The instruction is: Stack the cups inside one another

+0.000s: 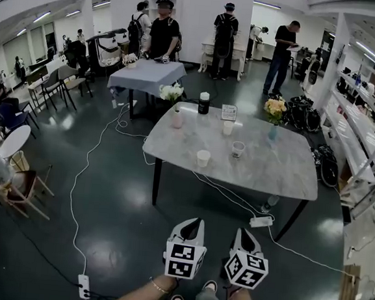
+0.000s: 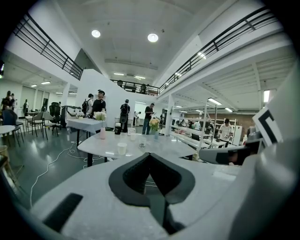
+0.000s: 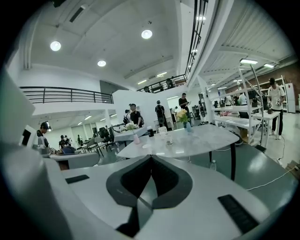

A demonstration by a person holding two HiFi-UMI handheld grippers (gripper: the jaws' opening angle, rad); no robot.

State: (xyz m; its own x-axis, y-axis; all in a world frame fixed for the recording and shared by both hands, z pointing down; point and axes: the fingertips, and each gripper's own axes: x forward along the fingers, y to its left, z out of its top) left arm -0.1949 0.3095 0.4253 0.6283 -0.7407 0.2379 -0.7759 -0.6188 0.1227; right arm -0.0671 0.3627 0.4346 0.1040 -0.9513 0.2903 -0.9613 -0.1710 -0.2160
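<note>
The left gripper [image 1: 197, 221] is sitting with its jaws pressed together and nothing between them, and the right gripper [image 1: 240, 230] just beside it is doing the same, jaws closed on empty air. The person is holding both low in front of the body, pointing them toward the marble-topped table [image 1: 284, 164], which is standing well apart from them across a stretch of dark glossy floor. On that table a white cup [image 1: 203, 158] is standing upright near the front edge, a clear cup [image 1: 238, 149] is sitting near it to the right, and a pale cup [image 1: 228, 127] is waiting further back, all three separate from one another. Around them a pink vase [image 1: 177, 118] with white flowers, a black canister [image 1: 204, 102], a small sign card [image 1: 228, 112] and a blue vase [image 1: 273, 130] with yellow flowers are lining the far side. A power strip [image 1: 260, 222] is lying on the floor by a table leg, and a white cable [image 1: 72, 195] is trailing off to the left. Several people are standing around a cloth-covered table [image 1: 145, 76] in the background.
</note>
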